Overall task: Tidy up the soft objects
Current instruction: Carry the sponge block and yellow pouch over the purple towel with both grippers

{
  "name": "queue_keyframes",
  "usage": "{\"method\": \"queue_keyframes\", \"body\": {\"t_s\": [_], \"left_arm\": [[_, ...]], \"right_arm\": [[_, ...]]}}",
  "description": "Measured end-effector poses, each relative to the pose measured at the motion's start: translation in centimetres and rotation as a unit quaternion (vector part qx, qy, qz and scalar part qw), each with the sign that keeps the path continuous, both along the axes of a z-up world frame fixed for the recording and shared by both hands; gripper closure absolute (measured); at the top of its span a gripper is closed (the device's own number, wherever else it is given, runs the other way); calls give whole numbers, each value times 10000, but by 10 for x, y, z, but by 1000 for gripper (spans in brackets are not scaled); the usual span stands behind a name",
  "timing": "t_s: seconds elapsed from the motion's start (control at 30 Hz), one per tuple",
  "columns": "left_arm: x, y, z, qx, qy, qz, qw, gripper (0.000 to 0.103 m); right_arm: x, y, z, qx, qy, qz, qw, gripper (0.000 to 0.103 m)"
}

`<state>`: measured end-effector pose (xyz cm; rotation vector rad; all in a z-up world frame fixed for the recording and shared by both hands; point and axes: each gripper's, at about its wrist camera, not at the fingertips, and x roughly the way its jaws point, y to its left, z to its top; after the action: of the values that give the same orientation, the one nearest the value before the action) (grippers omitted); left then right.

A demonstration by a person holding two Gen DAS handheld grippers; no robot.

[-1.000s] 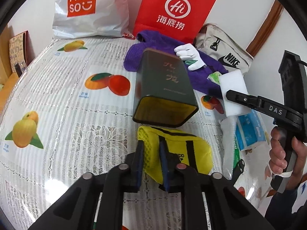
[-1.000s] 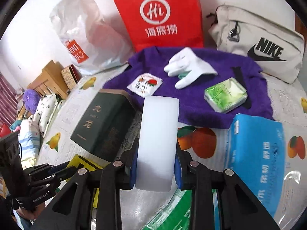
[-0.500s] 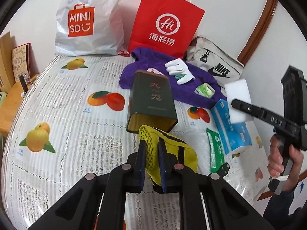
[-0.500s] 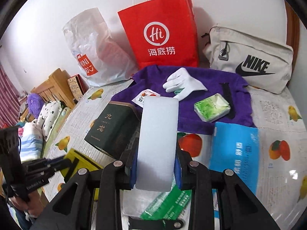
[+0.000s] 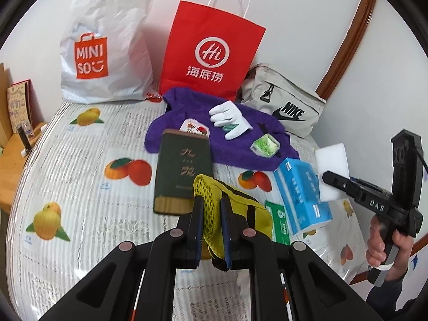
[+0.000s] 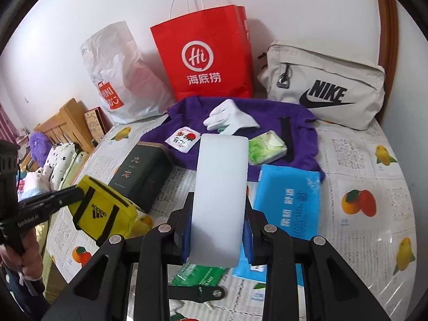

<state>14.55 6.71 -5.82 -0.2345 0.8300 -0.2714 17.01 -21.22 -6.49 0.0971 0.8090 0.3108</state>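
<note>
My left gripper (image 5: 211, 218) is shut on a yellow mesh pouch (image 5: 235, 208) with black straps, held above the fruit-print tablecloth (image 5: 80, 187). The same pouch (image 6: 103, 211) shows at the left of the right wrist view. My right gripper (image 6: 218, 219) is shut on a white sponge block (image 6: 220, 187), also lifted off the table; the block (image 5: 333, 171) appears at the right of the left wrist view. On the table lie a purple towel (image 5: 224, 147), a white glove (image 5: 230, 119), a green tissue pack (image 5: 264, 145) and a blue tissue pack (image 5: 302, 192).
A dark green tin (image 5: 182, 171) lies in the middle. A red paper bag (image 5: 211, 56), a white plastic bag (image 5: 104, 53) and a beige bag (image 5: 283, 109) stand along the back wall. A green wipes pack (image 5: 278, 223) lies near the front edge.
Both grippers have risen with their loads. The pouch has come up off the tablecloth, and the table's objects look smaller and farther away in both views.
</note>
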Motion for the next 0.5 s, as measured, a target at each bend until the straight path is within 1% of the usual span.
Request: {"method": "queue_keyframes", "body": {"t_s": [0.3, 0.5], "left_arm": [[21, -14, 21, 1, -161, -169, 9997, 91], [46, -22, 30, -2, -231, -209, 9995, 91]], "right_arm": [[10, -11, 8, 84, -22, -19, 10000, 73], [22, -17, 10, 56, -20, -41, 10000, 73]]}}
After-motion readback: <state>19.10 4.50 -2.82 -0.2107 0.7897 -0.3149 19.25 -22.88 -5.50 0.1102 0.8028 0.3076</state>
